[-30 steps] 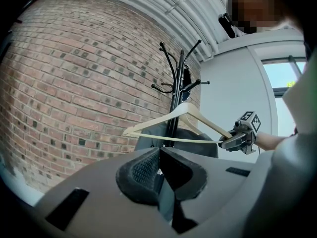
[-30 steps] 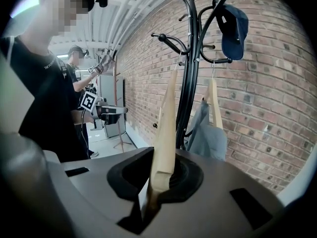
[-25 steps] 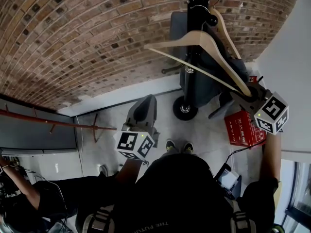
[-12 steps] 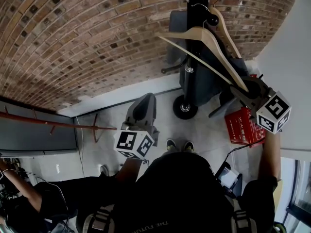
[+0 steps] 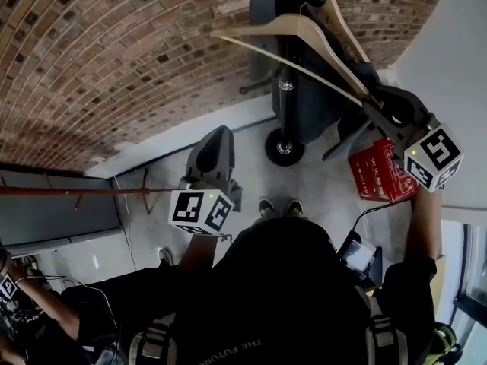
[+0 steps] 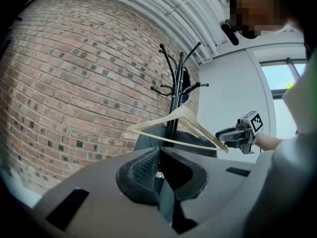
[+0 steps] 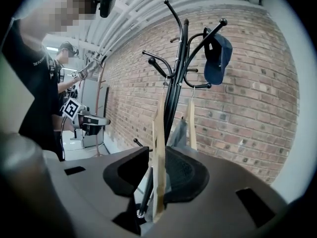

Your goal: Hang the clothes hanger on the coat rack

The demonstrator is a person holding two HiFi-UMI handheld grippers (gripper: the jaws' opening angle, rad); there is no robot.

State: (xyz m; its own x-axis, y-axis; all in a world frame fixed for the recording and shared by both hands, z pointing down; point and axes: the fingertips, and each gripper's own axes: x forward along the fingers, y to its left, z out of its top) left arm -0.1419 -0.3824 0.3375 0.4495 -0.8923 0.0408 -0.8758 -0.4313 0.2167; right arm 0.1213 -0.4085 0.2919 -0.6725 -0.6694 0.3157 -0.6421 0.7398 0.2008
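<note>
A light wooden hanger [image 5: 304, 33] is held up against the black coat rack [image 5: 288, 21], with its apex beside the pole. My right gripper [image 5: 371, 105] is shut on the hanger's right end; in the right gripper view the wooden arm [image 7: 158, 148] stands upright between the pads of that gripper [image 7: 157, 182]. A second wooden hanger [image 7: 191, 128] hangs on the rack [image 7: 176, 83]. My left gripper [image 5: 221, 139] stays low, to the left of the rack's base, shut and holding nothing. From the left gripper [image 6: 159, 155] I see the hanger [image 6: 178, 130] and the right gripper [image 6: 237, 133].
A blue cap [image 7: 218, 53] hangs on an upper rack hook. A brick wall [image 5: 114, 52] is behind the rack and a white wall [image 5: 449, 59] is at the right. A red box [image 5: 377, 177] and a wheel [image 5: 283, 149] are on the floor. Another person [image 7: 67, 78] stands at the far left.
My right gripper has lifted the hanger a little higher along the rack's pole. The head view has shifted downward. The left gripper has barely moved.
</note>
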